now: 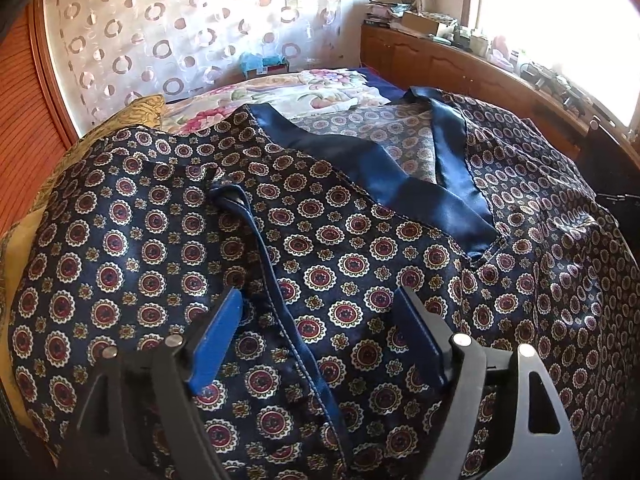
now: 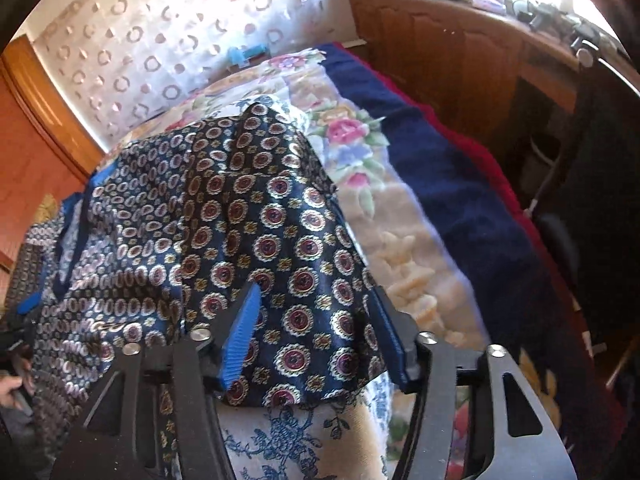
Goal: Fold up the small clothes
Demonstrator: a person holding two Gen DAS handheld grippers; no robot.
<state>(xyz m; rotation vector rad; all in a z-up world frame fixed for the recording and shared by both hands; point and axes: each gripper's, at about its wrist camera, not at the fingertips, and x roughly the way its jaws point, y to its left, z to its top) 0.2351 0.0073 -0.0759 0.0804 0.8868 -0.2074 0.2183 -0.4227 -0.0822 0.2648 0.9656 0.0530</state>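
Note:
A dark navy satin garment (image 1: 328, 248) with red and cream medallions and a plain blue collar band (image 1: 440, 184) lies spread over the bed. My left gripper (image 1: 320, 300) is open just above it, its jaws straddling a blue piped seam (image 1: 280, 292). In the right wrist view the same garment (image 2: 248, 216) is bunched, with one edge lying on the bed. My right gripper (image 2: 312, 300) is open, its blue pads either side of that hanging edge. The left gripper's blue pad (image 2: 28, 304) shows at the far left.
A floral blanket (image 2: 352, 148) and a navy cover (image 2: 460, 184) lie on the bed. A yellow pillow (image 1: 132, 116) sits at the left. A wooden sideboard (image 1: 460, 68) with clutter runs under the window at the right. A patterned curtain (image 1: 160, 40) hangs behind.

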